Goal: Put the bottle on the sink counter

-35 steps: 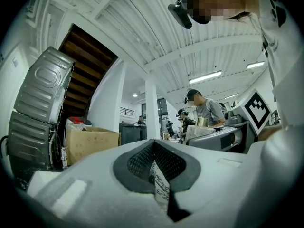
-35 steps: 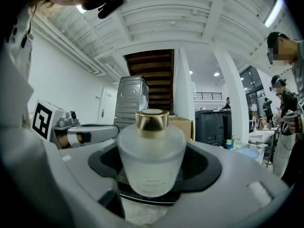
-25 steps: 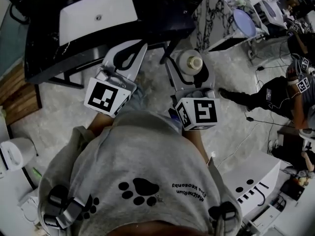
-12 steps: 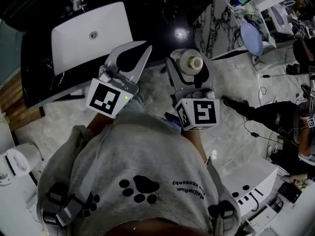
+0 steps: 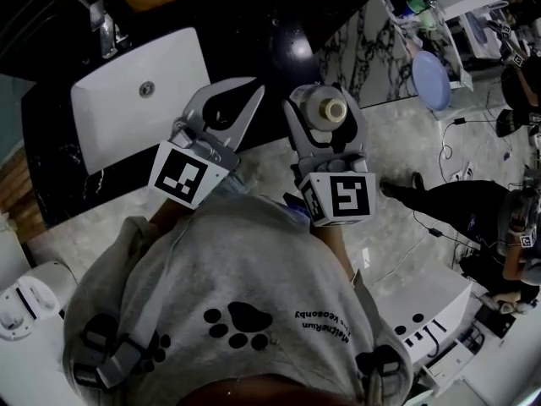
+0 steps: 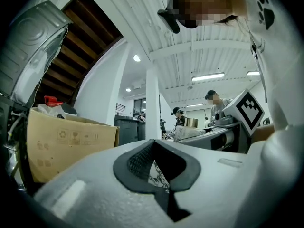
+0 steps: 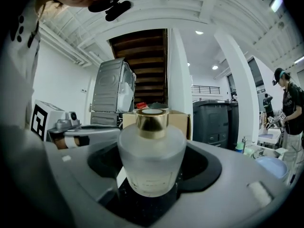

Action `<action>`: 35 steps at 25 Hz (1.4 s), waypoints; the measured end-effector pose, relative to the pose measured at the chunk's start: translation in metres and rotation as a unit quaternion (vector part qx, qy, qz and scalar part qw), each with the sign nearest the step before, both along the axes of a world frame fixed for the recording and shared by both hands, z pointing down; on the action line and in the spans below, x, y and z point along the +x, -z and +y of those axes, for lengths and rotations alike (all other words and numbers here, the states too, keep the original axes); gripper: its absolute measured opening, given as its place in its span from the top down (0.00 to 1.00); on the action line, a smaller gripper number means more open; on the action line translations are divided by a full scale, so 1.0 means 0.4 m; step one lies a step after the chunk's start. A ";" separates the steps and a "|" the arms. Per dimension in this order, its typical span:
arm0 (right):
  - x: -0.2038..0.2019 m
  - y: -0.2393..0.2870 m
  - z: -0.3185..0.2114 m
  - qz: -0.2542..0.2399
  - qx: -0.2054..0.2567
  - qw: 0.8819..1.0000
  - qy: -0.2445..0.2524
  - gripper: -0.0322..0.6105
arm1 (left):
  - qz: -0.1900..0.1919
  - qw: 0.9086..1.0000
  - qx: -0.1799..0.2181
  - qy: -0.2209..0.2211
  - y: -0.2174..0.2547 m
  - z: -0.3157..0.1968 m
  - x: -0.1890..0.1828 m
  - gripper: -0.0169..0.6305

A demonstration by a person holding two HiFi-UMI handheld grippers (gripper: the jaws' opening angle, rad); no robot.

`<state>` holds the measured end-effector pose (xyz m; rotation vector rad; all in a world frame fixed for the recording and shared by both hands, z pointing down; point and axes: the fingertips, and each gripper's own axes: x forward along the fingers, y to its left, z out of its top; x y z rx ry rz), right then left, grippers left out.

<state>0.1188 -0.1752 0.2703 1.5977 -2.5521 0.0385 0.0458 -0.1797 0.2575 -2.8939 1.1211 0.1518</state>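
A frosted glass bottle [image 5: 325, 112] with a gold cap stands upright between the jaws of my right gripper [image 5: 324, 98], which is shut on it. In the right gripper view the bottle [image 7: 151, 160] fills the centre, with the right gripper [image 7: 152, 152] pressed against both of its sides. My left gripper [image 5: 252, 88] is to its left, shut with its tips together and nothing in it; the left gripper [image 6: 153, 144] shows only a small hole between its pads. Both grippers hang over the front edge of the black sink counter [image 5: 254, 41], which holds a white basin [image 5: 135, 108].
A faucet [image 5: 101, 24] stands behind the basin. A marble-patterned cabinet [image 5: 372, 32] with a blue plate [image 5: 431, 57] is at the upper right. A person in black [image 5: 461, 201] stands on the right, with a white unit [image 5: 423, 311] at the lower right. A cardboard box [image 6: 66, 141] sits beyond the left gripper.
The sink counter and basin have slid down and closer in the head view, so both grippers now reach over its front edge. The bottle stays held and the left jaws stay together.
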 end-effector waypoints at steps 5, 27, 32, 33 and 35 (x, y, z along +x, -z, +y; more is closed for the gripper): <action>-0.010 0.002 -0.072 0.004 -0.007 1.000 0.005 0.43 | 0.004 1.000 -0.009 -0.002 -0.008 -0.072 0.001 0.98; -0.074 0.005 -0.168 0.013 -0.007 0.998 0.059 0.43 | 0.004 0.999 -0.019 0.044 -0.016 -0.155 -0.057 0.98; -0.084 0.005 -0.206 0.027 0.007 0.995 0.094 0.43 | -0.005 0.998 -0.012 0.056 -0.012 -0.179 -0.048 0.98; -0.087 0.001 -0.213 0.027 0.007 0.995 0.101 0.43 | -0.005 0.998 -0.012 0.062 -0.012 -0.184 -0.050 0.98; -0.090 -0.007 -0.230 0.025 0.002 0.993 0.112 0.43 | -0.005 0.997 -0.013 0.073 -0.012 -0.197 -0.053 0.98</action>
